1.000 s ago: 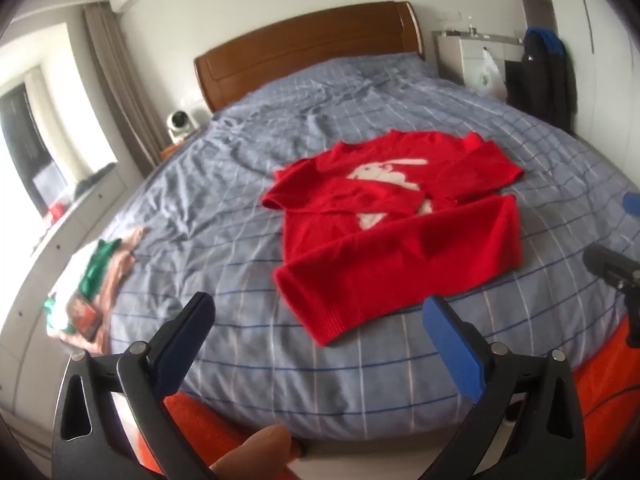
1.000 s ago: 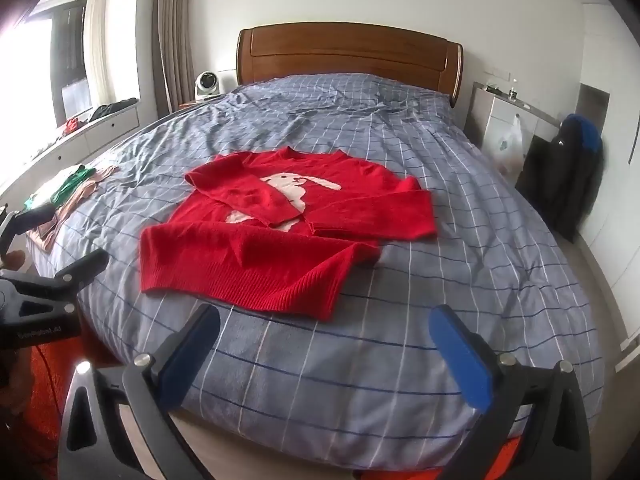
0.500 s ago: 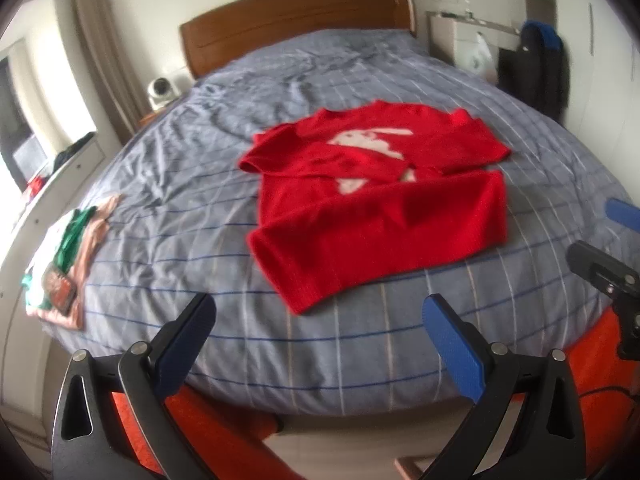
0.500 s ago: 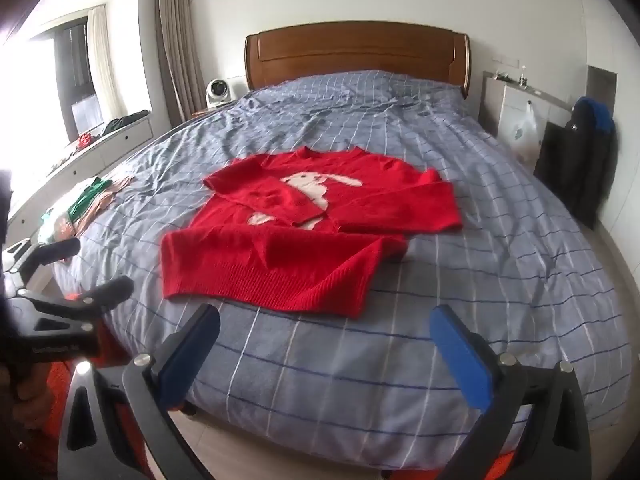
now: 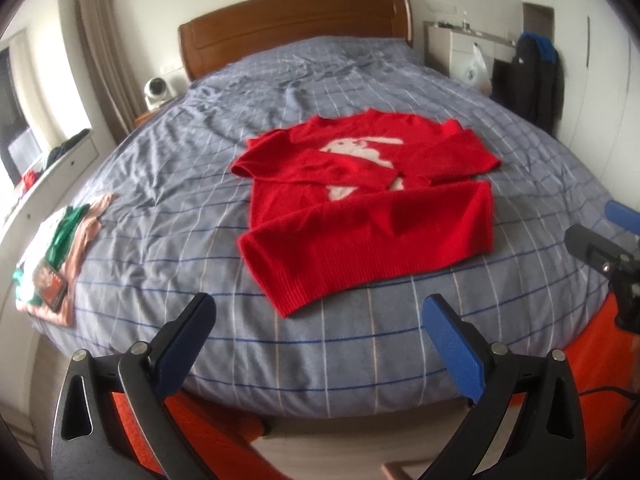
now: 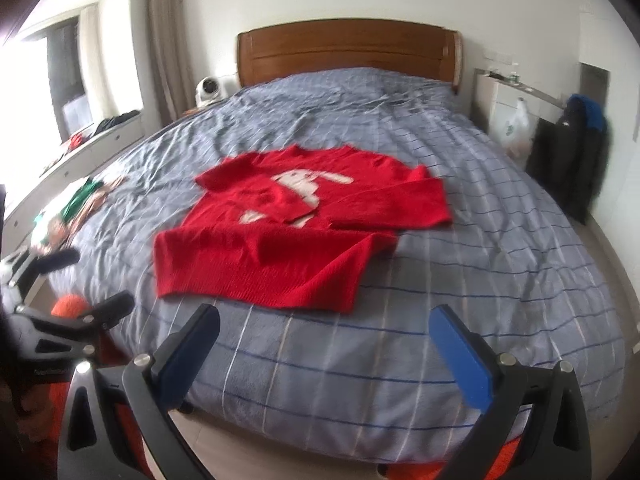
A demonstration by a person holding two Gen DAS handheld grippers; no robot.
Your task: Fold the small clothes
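A bedroom with white walls holds a wide bed (image 5: 168, 168) under a blue-grey checked cover, its wooden headboard (image 5: 296, 24) at the far end. A red sweater (image 5: 360, 208) with a white rabbit motif lies flat on the middle of the cover, nearer the foot edge than the headboard, both sleeves folded across its chest and its hem turned up over the lower body. A small stack of folded clothes (image 5: 52, 256), green and pink showing, sits at the bed's left edge near the foot corner, well apart from the sweater. The left gripper (image 5: 320, 320) hangs over the foot edge of the bed, its blue-padded fingers spread wide with nothing between them. The right gripper (image 6: 324, 332) hangs beside it at the same edge, likewise parted and empty; neither touches the sweater. A white fan (image 6: 208, 88) stands left of the headboard, and a dark jacket (image 6: 576, 148) hangs near a white cabinet on the right wall.
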